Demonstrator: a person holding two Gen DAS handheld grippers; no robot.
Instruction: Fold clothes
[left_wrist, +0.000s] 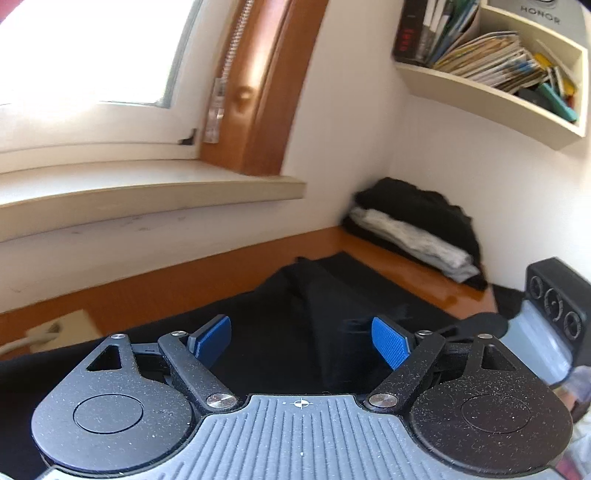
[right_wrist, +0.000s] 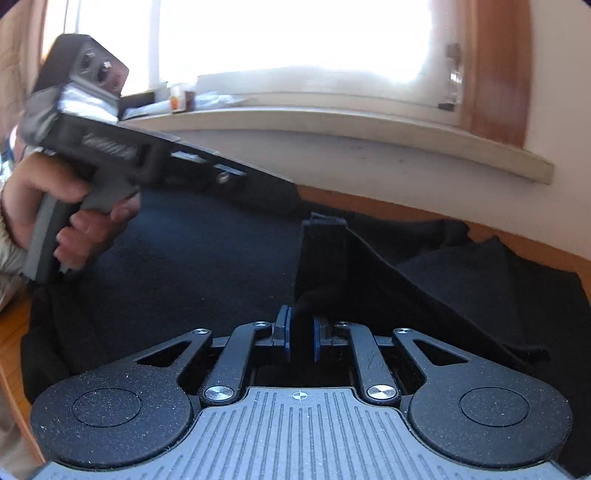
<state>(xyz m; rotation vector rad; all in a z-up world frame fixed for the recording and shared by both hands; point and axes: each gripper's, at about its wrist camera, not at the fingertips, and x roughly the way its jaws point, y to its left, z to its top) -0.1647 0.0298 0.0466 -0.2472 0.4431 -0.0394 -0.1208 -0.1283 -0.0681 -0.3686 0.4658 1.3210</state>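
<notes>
right tongs (right_wrist: 302, 338) pinch a raised fold of the black garment (right_wrist: 192, 258); left tongs (left_wrist: 301, 343) gape wide, empty, above it on the tabletop (left_wrist: 406, 266).

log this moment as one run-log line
left gripper: open, over black garment | right gripper: shut on garment fold | folded stack: corner by wall

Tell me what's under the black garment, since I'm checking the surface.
Orange-brown wood table shows around the black garment; whatever lies beneath it is covered.
</notes>
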